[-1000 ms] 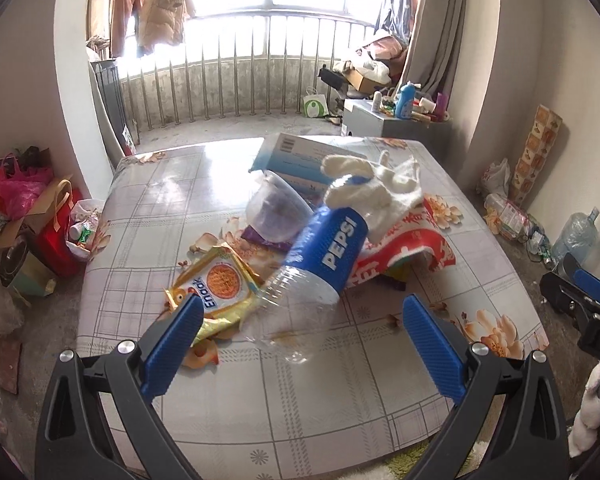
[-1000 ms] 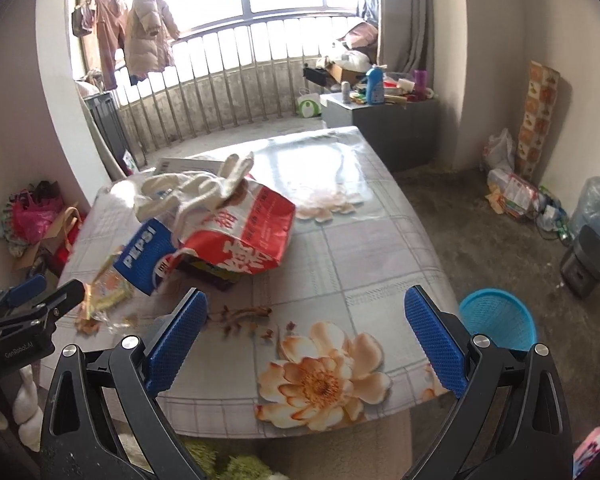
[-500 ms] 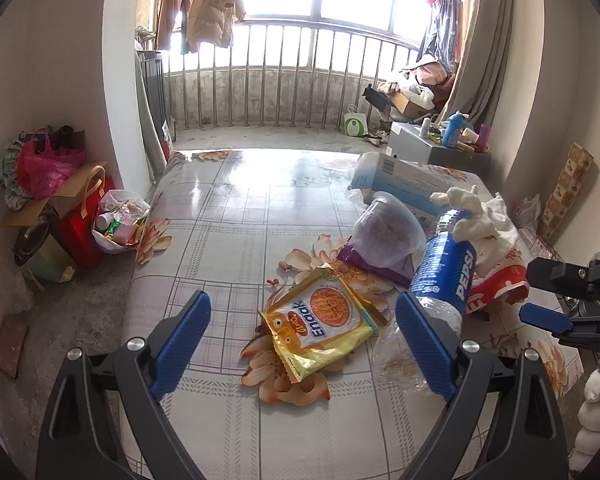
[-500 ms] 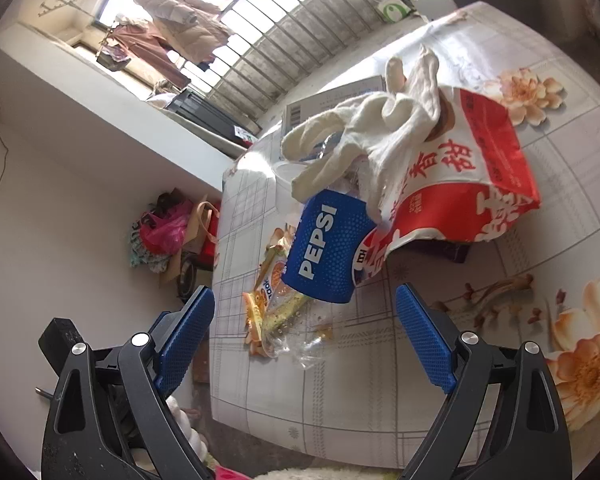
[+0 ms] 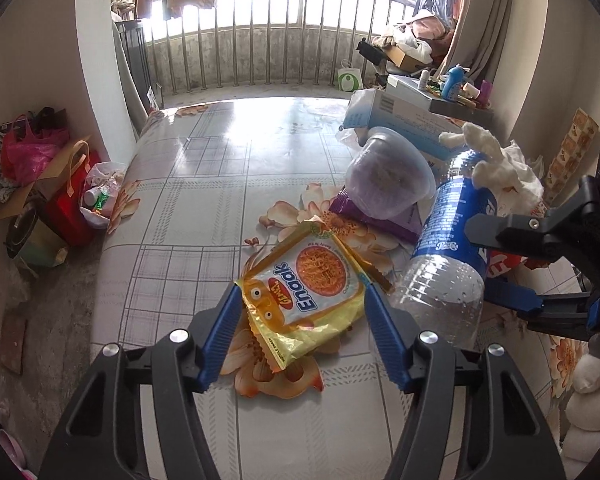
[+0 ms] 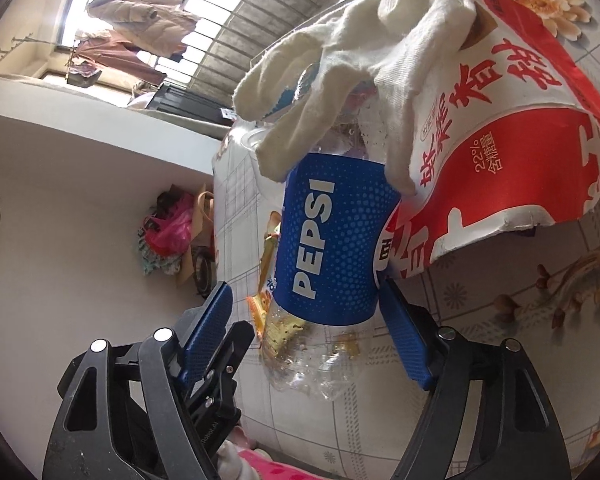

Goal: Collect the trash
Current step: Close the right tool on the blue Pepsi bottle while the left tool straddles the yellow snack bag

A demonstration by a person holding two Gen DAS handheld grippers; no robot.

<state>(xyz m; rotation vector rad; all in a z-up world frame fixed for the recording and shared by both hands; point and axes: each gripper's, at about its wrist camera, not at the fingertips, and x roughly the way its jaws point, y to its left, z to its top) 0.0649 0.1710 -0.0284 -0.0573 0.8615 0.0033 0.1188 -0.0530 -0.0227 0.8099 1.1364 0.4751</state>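
The left gripper (image 5: 302, 300) is held low over the table (image 5: 204, 184), its blue jaws partly open on either side of the yellow noodle packet (image 5: 304, 296), which lies flat on the floral cloth; whether the pads touch the packet cannot be told. The right gripper (image 6: 304, 308) is brought in from the side, rolled so that the room appears tilted, and its jaws are spread around the Pepsi bottle (image 6: 328, 248) at the lower edge of the label, the right pad close against it and a gap seen at the left pad; a firm grip is not shown.

The bottle is propped on the trash heap, with a white glove (image 6: 360, 52) draped over its upper end and a red and white bag (image 6: 500, 152) beside it. A barred window (image 5: 284, 40) and hanging clothes are seen beyond the table.

Only in the left view are a clear plastic cup (image 5: 388, 178), a purple wrapper (image 5: 380, 220) under it and a blue and white box (image 5: 396, 120) shown, along with the right gripper (image 5: 496, 264) reaching the bottle (image 5: 448, 272).
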